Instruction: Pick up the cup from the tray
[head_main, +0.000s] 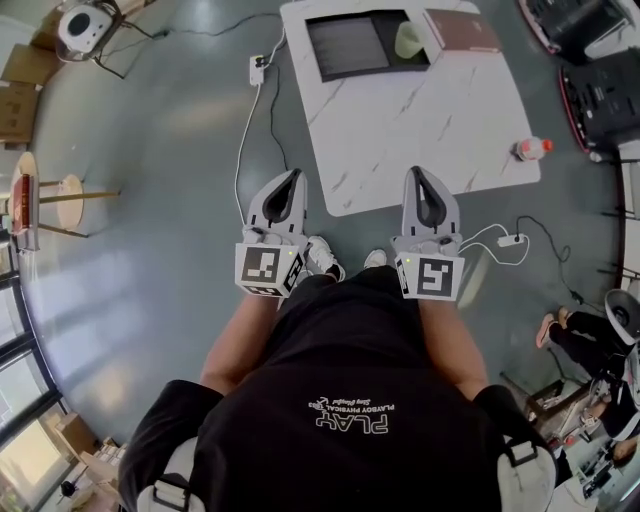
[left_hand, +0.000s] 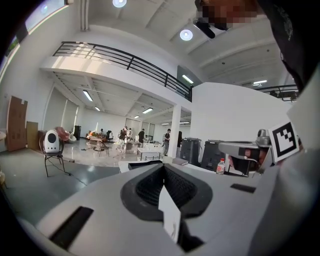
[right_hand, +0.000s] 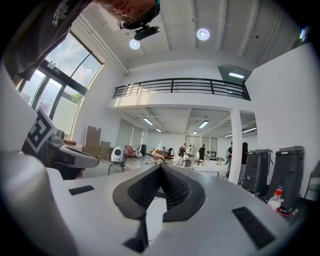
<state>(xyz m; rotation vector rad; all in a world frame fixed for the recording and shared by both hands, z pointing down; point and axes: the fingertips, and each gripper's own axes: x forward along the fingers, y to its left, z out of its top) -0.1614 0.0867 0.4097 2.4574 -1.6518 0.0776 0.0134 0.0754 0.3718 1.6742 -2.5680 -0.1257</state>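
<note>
Left gripper (head_main: 294, 176) and right gripper (head_main: 416, 175) jaws are together, empty. Open the right pair before reaching the cup (head_main: 409, 40) on the tray (head_main: 350, 45).

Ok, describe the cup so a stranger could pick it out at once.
Find the white marble table ahead; a black tray lies at its far end. The cup stands at the tray's right end, beside a brown book: the only pale, rounded thing there.
</note>
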